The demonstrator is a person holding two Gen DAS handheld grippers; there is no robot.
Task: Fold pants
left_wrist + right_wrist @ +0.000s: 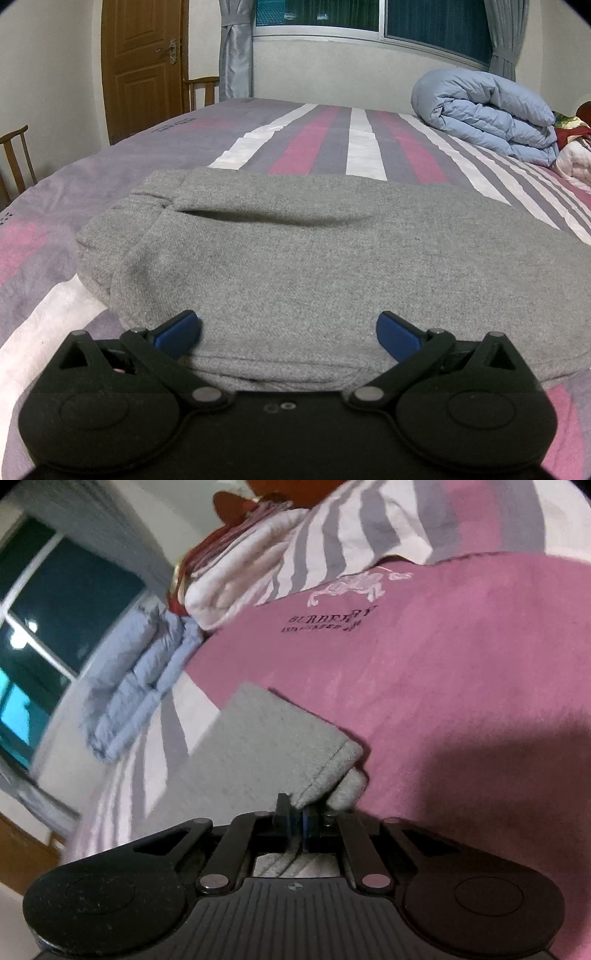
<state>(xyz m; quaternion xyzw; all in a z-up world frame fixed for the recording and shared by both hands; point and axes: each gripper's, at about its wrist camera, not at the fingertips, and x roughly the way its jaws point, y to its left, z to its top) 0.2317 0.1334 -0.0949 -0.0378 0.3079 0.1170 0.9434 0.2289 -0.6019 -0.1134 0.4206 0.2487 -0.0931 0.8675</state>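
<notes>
right claw (298, 814) pinching grey pants (266, 746), striped bedsheet (461, 664)

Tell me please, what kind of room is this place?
Most likely a bedroom in a home. A wide bed with a striped sheet fills the view, a rolled blue quilt lies on it, and behind stand a wooden door and a curtained window.

grey fleece pants (314, 258) | folded into a thick bundle, pocket slit up | on the striped bedsheet, near edge | hem corner pinched, right
</notes>
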